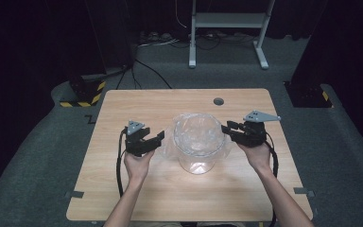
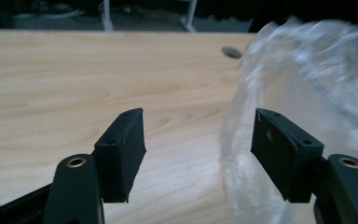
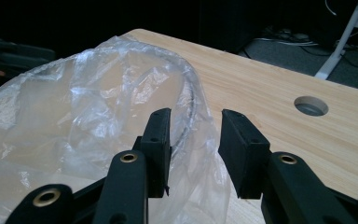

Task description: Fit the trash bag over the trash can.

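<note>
The worktop (image 1: 123, 189) is pale wood with a fine grain. At its middle, a clear bin (image 1: 197, 156) wears a colourless, shiny bag (image 1: 198, 135). Either side of the bin, the left tool (image 1: 152, 141) and right tool (image 1: 230, 129) are black, each topped by a grey plate. Beyond the worktop, the floor (image 1: 42, 156) is grey carpet.

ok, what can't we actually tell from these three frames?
- Container base, high view: hidden by the clear plastic bag draped over it.
- Left gripper, its own view: right pad against the blurred bag; contact unclear.
- Right gripper, its own view: film lies between the jaws; pinched or not, cannot tell.
</note>
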`<state>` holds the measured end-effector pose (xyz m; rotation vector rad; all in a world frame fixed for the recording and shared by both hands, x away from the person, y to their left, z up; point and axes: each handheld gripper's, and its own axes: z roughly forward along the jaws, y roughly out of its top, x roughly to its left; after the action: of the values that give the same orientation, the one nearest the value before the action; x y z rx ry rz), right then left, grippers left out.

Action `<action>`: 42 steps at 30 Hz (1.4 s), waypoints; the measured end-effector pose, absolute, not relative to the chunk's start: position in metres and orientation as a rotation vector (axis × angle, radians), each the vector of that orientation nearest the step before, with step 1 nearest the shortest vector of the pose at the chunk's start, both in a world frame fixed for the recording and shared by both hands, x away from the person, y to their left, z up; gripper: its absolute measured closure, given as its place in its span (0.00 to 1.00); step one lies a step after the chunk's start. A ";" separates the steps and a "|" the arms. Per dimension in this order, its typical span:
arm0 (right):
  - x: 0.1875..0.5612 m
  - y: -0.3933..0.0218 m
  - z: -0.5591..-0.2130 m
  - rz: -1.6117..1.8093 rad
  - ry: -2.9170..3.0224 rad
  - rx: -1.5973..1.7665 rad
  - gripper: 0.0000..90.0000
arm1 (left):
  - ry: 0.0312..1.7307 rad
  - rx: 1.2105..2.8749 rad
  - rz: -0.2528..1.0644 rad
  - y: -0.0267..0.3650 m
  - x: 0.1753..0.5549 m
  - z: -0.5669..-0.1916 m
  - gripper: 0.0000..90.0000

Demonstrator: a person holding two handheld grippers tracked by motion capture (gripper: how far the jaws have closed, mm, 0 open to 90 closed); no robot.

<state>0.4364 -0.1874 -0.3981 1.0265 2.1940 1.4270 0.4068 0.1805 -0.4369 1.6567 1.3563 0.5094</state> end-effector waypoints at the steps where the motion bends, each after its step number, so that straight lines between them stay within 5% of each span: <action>1: 0.436 -0.187 -0.398 1.425 2.196 1.025 0.70 | 1.372 1.659 0.497 0.179 0.409 -0.440 0.39; 20: 0.443 -0.181 -0.398 1.391 2.250 1.009 0.70 | 1.532 1.839 0.357 0.153 0.447 -0.487 0.35; 42: 0.444 -0.183 -0.387 1.484 2.175 1.067 0.47 | 1.347 1.661 0.422 0.195 0.409 -0.442 0.26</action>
<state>0.4438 -0.1832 -0.3872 1.0666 2.1749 1.4836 0.4088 0.1950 -0.4424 1.6608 1.3475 0.4221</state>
